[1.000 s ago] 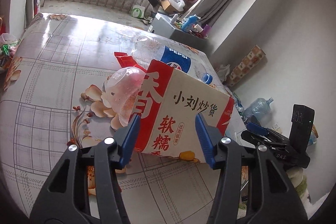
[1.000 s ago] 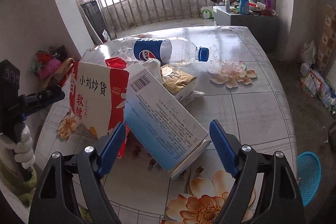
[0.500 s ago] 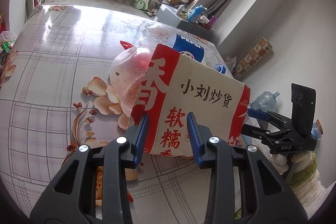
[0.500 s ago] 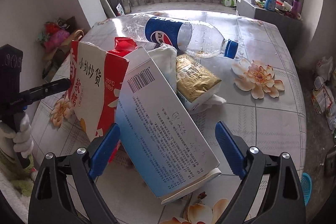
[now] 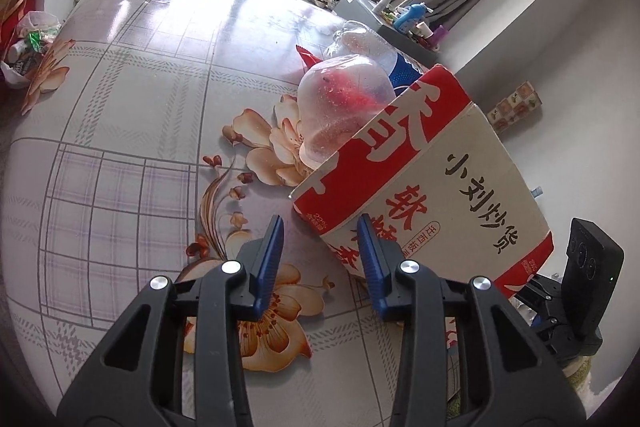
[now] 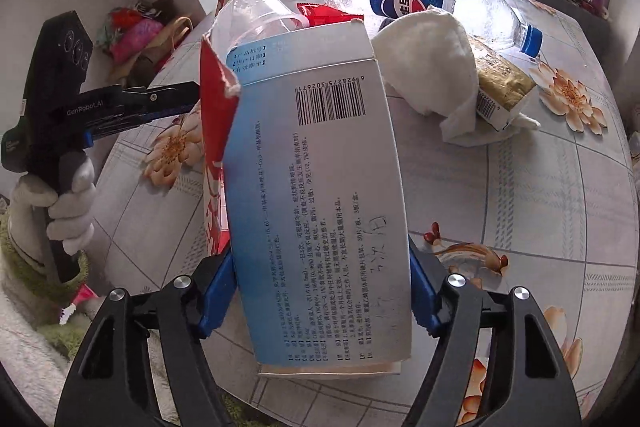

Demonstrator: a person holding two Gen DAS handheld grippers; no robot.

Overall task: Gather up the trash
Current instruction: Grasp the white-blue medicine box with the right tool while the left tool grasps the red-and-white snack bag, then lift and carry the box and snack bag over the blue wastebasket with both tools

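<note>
1. In the left wrist view, the bench [image 5: 132,115] at the far left is bare flowered cloth, so whatever trash remains sits bunched together further right.
2. The left gripper [image 5: 320,259] hovers low over the bench with its jaws partly apart; nothing is between them. Its right pad is just beside the bottom corner of the red-and-cream snack bag [image 5: 432,187], whether touching I cannot tell.
3. A clear plastic cup [image 5: 340,107] with red residue lies tipped behind that bag.
4. In the right wrist view, the left gripper appears at the left edge, held in a gloved hand [image 6: 68,211].
5. The right gripper [image 6: 320,291] has just been closing, with the blue-and-white carton [image 6: 320,187] between its jaws. The blue pads stand at the carton's two sides, apparently pressing, so I judge it gripped.
6. Right of the carton lie a crumpled white tissue [image 6: 432,75], a gold-brown packet [image 6: 500,83] and a Pepsi bottle [image 6: 440,3] on its side.
7. My judgement: collection has barely begun. The carton is only being taken up; bag, cup, tissue, packet and bottle all remain on the bench, and no bin shows in either view.
</note>
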